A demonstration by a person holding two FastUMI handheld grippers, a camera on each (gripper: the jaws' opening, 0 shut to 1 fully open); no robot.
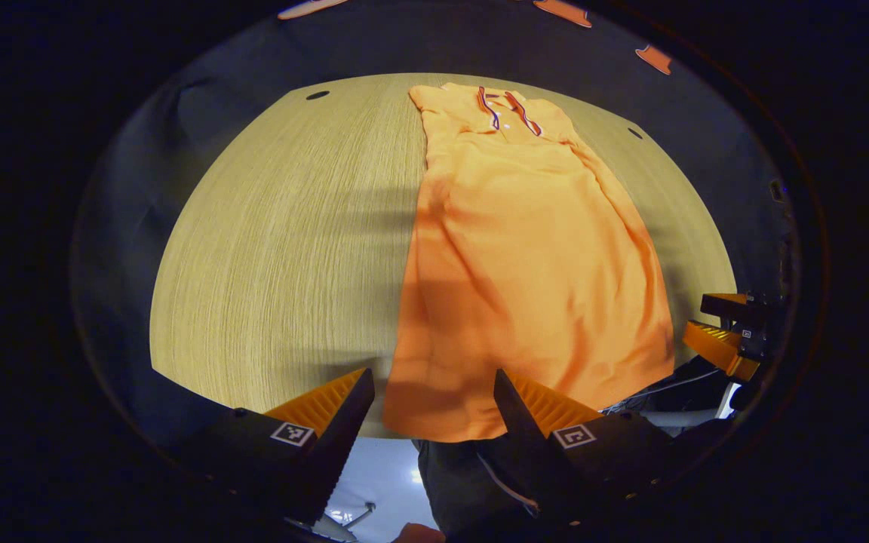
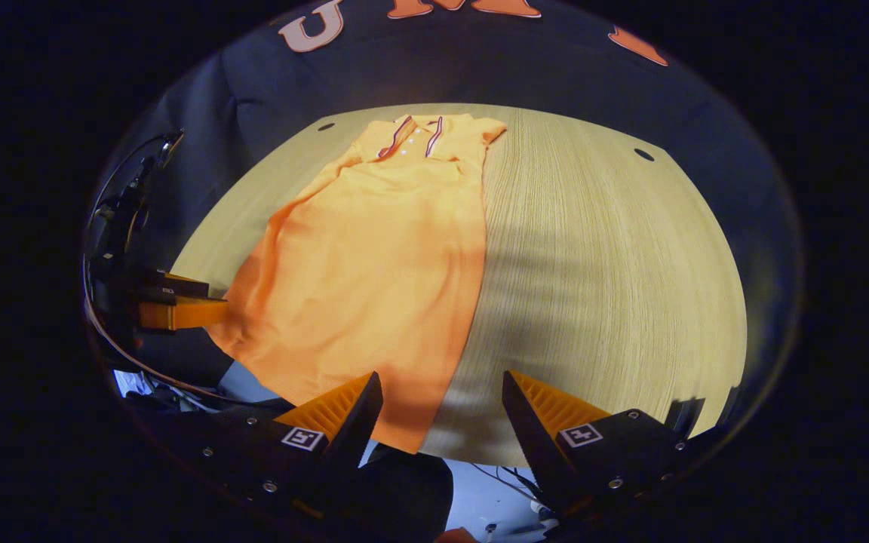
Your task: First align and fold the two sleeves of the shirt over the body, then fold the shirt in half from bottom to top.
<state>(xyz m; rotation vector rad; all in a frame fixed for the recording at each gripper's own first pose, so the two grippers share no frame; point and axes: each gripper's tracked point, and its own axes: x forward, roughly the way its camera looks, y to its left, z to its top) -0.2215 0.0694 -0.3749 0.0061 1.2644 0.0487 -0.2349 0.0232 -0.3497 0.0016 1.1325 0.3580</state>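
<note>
Orange shirt lying long and narrow on the wooden bench.
The shirt (image 1: 525, 271) lies flat, sleeves tucked in, striped collar at the far end, hem at the near edge. Left tool (image 1: 434, 400) and right tool (image 2: 442, 403) both have fingers apart, holding nothing.

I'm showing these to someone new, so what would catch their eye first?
The orange shirt lies lengthwise on the pale wooden table, collar at the far end, hem hanging over the near edge, sleeves apparently already folded in. The left gripper is open at one hem corner, and the right gripper is open at the other.
</note>
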